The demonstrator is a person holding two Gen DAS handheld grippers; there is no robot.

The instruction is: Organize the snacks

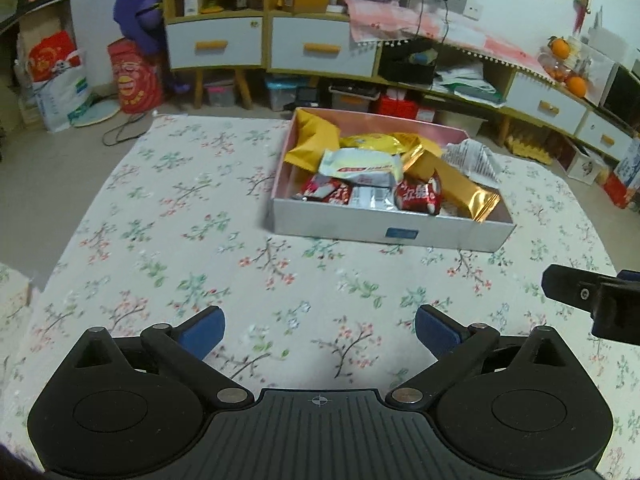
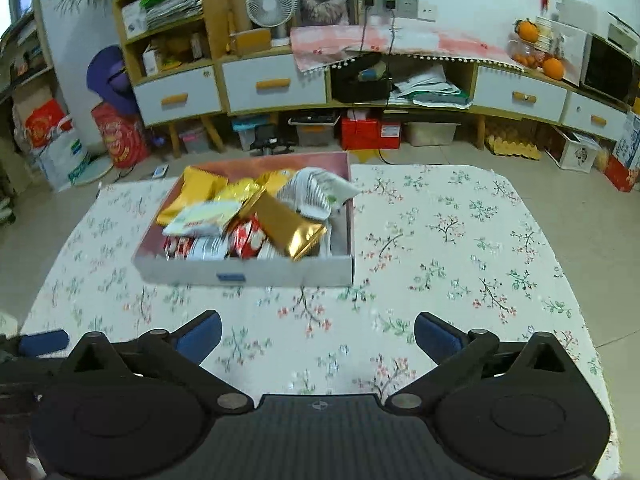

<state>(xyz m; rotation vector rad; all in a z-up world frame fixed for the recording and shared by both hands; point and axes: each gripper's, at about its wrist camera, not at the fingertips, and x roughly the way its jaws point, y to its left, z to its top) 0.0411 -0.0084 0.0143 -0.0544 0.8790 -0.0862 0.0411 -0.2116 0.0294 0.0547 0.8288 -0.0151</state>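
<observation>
A low table covered in a floral cloth point(image 1: 192, 208) takes up most of the floor space, with a long run of wood-and-white cabinets point(image 2: 276, 84) against the wall behind it. On the cloth sits a shallow cardboard box point(image 1: 384, 232), pink inside, pushed up to the far edge of the table; from the right wrist view it lies toward the far left part of the cloth point(image 2: 460, 240), leaving the right half bare. The box point(image 2: 280, 270) is heaped with snacks: a long gold foil packet point(image 1: 460, 188) lies slanted over the near right corner of the box, a pale cream packet point(image 1: 362, 166) rests on top near the middle, a crumpled white wrapper point(image 1: 474, 158) pokes over the right wall, and small red packets point(image 1: 418, 196) line the near wall. Nearer than the box, both claws hover over the near part of the cloth, well apart from it. The left gripper point(image 1: 320, 334) stands wide, blue pads point(image 1: 202, 332) spread with only cloth between them. The right gripper point(image 2: 318, 334) is likewise spread wide and holds nothing; a part of it shows at the right edge of the left wrist view point(image 1: 592, 296).
</observation>
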